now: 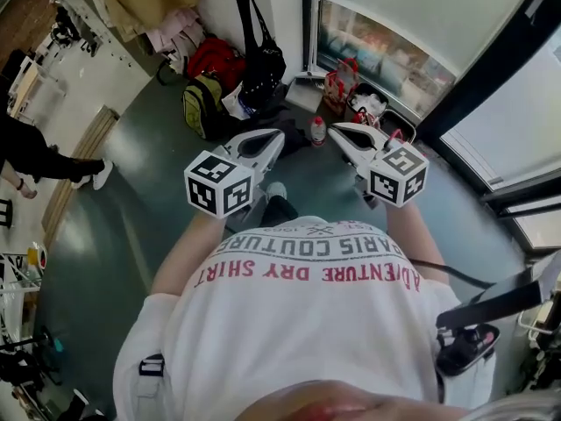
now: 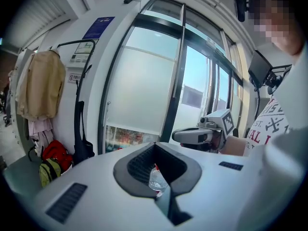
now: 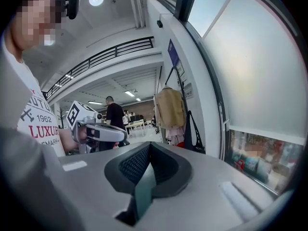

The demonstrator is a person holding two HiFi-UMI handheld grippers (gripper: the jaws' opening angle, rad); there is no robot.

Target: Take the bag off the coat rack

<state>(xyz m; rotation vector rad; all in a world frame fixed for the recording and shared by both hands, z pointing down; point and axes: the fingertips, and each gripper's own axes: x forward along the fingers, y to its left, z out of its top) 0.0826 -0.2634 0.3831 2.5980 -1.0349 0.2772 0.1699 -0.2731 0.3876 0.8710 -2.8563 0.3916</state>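
Nearest, low in the head view, is the person's white printed T-shirt [image 1: 298, 314]. Just beyond it the left gripper [image 1: 263, 143] and right gripper [image 1: 351, 137] are held side by side over the dark green floor [image 1: 131, 235]. Both have their jaws pressed together with nothing between them. A clear water bottle [image 2: 156, 178] shows through the notch of the left one's jaws, but it stands on the floor further off and is not gripped.

Past the bottle, to the left, a yellow-green backpack [image 1: 202, 105] and a red backpack [image 1: 215, 60] lie against the wall. A red-handled bag [image 1: 340, 82] sits to the right by the window.

Farthest is the black tote bag [image 1: 261, 64], the task's thing. It hangs by its long straps from the coat rack [image 2: 75, 61], just right of a beige coat [image 2: 41, 83] on the same rack, and its bottom reaches down to the backpacks.

As I judge it, nothing of the task is done yet — the bag is on the rack and both grippers are well apart from it. All the work remains: close in, open a gripper, take the straps, lift them clear of the hook.
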